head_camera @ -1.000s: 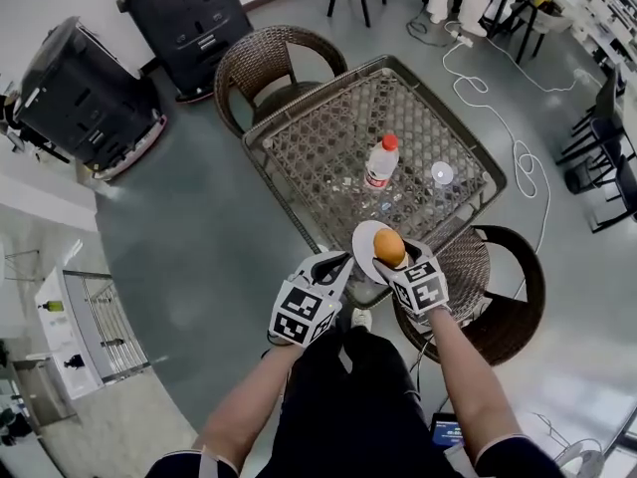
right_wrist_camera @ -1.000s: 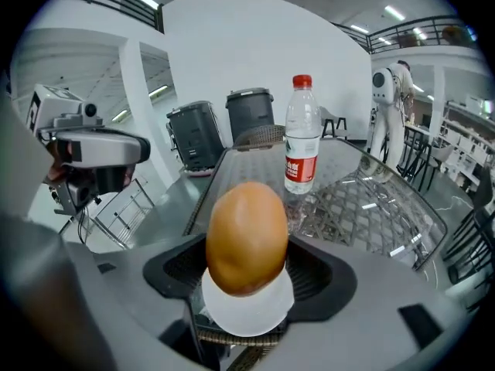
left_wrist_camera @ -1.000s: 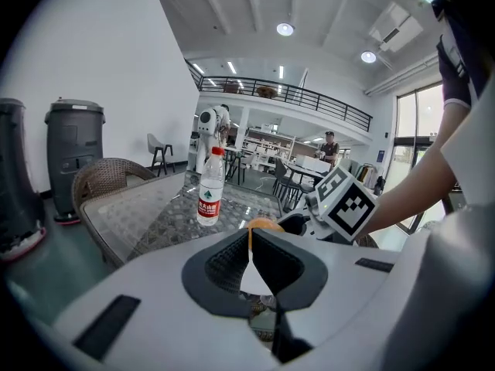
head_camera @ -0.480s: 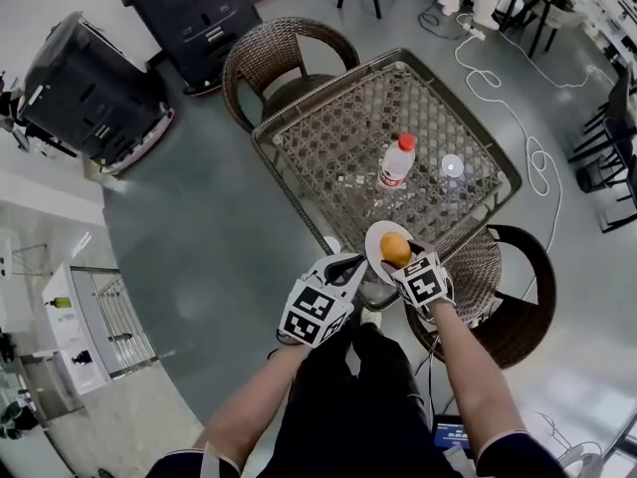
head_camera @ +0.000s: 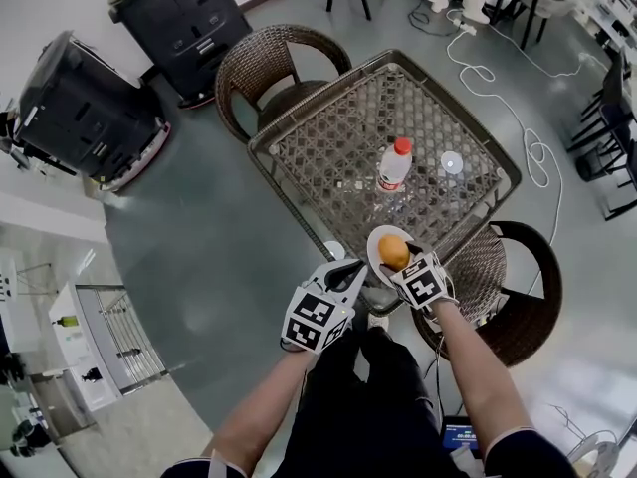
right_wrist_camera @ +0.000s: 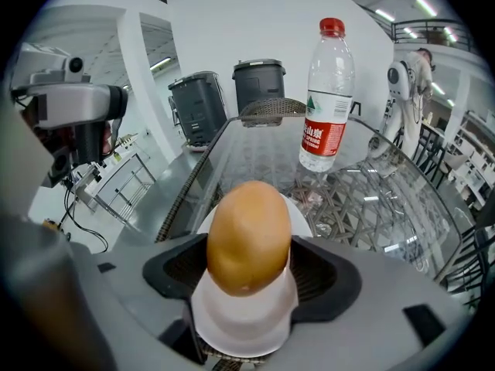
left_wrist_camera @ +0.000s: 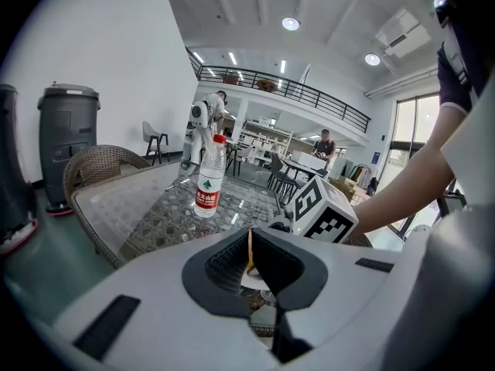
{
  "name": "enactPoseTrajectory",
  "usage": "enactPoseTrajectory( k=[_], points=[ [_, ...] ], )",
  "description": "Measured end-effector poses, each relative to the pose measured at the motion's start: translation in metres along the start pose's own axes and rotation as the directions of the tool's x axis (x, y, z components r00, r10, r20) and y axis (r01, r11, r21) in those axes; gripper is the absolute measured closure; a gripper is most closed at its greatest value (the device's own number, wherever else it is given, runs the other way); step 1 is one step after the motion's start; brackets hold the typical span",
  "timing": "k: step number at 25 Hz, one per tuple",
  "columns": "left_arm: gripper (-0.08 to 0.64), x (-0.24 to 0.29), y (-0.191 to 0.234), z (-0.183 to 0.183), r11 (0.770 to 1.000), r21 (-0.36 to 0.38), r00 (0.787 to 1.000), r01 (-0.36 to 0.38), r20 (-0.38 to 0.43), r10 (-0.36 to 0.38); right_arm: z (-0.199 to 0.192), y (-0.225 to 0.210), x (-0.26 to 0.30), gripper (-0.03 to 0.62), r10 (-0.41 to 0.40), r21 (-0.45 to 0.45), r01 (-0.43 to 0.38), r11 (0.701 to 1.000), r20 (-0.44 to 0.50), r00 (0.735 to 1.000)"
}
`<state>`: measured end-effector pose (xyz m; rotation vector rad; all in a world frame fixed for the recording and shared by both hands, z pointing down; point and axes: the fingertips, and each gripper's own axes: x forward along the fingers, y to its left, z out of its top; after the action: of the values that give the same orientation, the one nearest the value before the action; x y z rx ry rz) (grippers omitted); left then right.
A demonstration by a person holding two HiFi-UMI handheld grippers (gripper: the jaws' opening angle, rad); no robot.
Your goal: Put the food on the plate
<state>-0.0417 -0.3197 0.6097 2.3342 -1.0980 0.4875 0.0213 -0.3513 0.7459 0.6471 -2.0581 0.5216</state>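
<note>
An orange-brown, egg-shaped piece of food [head_camera: 394, 252] hangs just over a white plate [head_camera: 375, 239] at the near edge of the glass-topped wicker table [head_camera: 328, 137]. My right gripper [head_camera: 397, 260] is shut on it. In the right gripper view the food [right_wrist_camera: 247, 238] fills the gap between the dark pads [right_wrist_camera: 317, 280], with the plate [right_wrist_camera: 244, 335] below it. My left gripper [head_camera: 349, 267] waits to the left of the plate, off the table's edge, shut and holding nothing. In the left gripper view its jaws [left_wrist_camera: 267, 284] point at the plate.
A water bottle with a red cap [head_camera: 394, 164] stands mid-table, with a small white lid [head_camera: 452, 163] to its right. Wicker chairs stand at the far side [head_camera: 269, 63] and near right [head_camera: 513, 297]. Two dark bins [head_camera: 179, 18] and floor cables [head_camera: 528, 147] lie beyond.
Both grippers stay where they were beside the plate, the food still in the right one. Only the head view has shifted a little.
</note>
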Motion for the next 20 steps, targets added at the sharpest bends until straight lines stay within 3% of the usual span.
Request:
enactPoseTrajectory(
  k=[6,14,20],
  points=[
    [0.538,-0.001,-0.003,0.001,1.0,-0.003,1.0,0.009,-0.004,-0.009,-0.001,-0.004,-0.007,0.24,-0.013,0.021,0.013,1.0,0.012,1.0],
    [0.538,0.003,-0.008,0.009,1.0,0.009,1.0,0.025,0.005,-0.025,0.001,-0.017,-0.024,0.238,-0.05,0.064,0.047,0.997,0.046,0.998],
    [0.538,0.005,-0.015,0.032,0.999,0.021,0.999,0.036,0.035,-0.036,0.018,-0.029,-0.065,0.239,-0.079,0.13,0.059,0.99,0.151,0.985]
  ],
)
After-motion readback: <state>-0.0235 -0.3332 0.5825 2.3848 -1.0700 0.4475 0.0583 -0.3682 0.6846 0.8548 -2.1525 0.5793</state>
